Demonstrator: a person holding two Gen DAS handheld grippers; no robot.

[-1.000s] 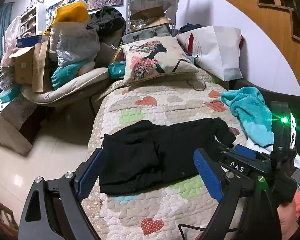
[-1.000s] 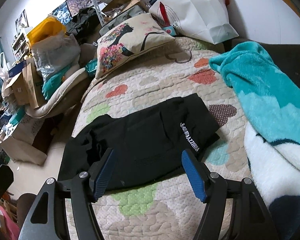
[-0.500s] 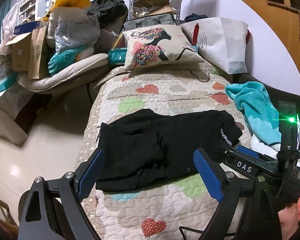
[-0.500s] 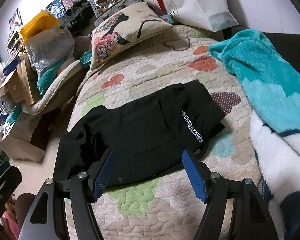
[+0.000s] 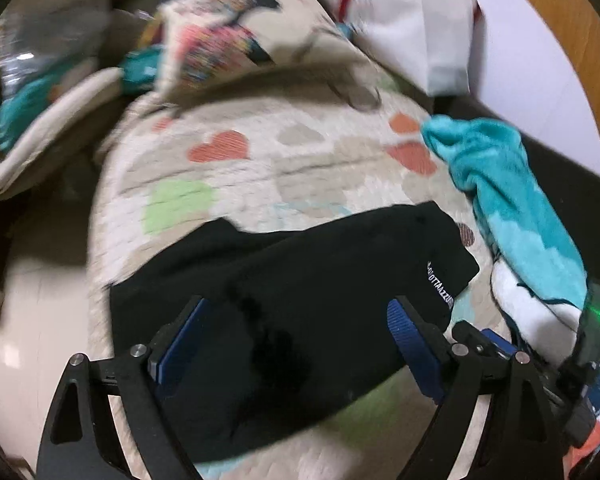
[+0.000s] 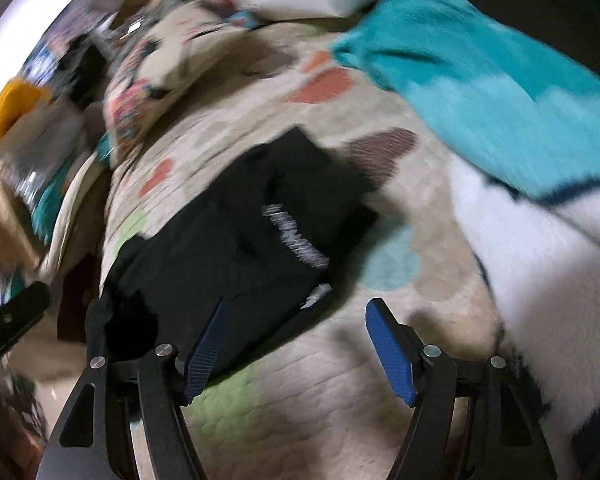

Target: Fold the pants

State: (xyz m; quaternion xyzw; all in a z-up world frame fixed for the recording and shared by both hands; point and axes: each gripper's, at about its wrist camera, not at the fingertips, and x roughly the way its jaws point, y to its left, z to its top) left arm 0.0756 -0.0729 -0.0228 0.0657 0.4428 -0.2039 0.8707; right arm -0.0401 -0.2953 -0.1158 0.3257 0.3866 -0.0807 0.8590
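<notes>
Black pants lie folded across a cream quilt with coloured hearts; white lettering marks their right end. My left gripper is open and empty, low over the pants' middle. In the right wrist view the pants lie left of centre. My right gripper is open and empty, over the pants' near right corner and the quilt. Both views are blurred by motion.
A teal and white blanket lies along the bed's right side, also in the right wrist view. A printed cushion and a white bag sit at the head. Cluttered chair and floor to the left.
Both grippers have moved forward and down toward the pants, which now fill more of each view. The right gripper has swung toward the pants' right end. Both stay open.
</notes>
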